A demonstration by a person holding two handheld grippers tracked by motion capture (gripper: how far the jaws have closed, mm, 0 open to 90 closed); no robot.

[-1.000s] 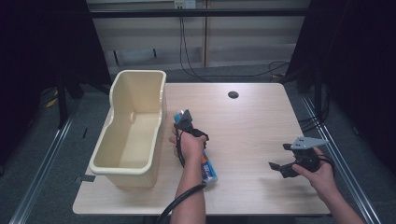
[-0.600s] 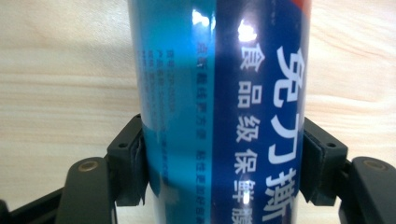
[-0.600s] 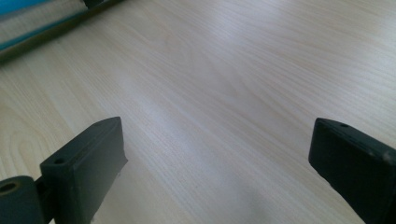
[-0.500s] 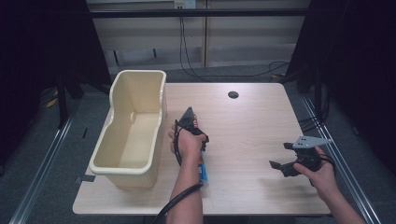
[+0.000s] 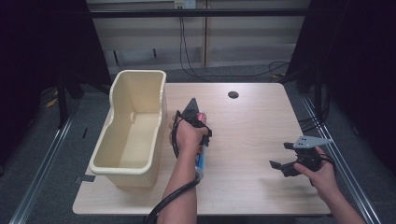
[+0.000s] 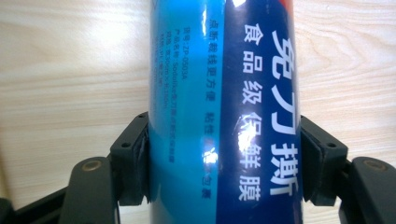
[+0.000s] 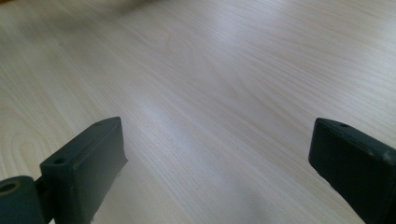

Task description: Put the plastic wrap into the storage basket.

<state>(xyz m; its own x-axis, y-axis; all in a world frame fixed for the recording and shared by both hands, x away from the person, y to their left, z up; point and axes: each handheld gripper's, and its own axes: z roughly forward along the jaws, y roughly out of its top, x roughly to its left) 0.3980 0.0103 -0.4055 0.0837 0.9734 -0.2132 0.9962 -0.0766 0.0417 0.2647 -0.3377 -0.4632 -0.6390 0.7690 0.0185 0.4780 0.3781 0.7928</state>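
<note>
Pinching the blue tube [image 6: 224, 112], left fingers [image 6: 133, 161] flank it; right fingers [image 7: 86, 161] spread.

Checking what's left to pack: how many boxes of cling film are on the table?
1. The blue cling film box lies on the table right of the cream bin, clamped in the left gripper. The arm could hide others.

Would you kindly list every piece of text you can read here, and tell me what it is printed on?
"免刀撕": large white characters on the blue box clamped by the left gripper.
"食品级保鲜膜": smaller white characters beside them.
Fine print on the lighter blue side: too small to read reliably.
</note>
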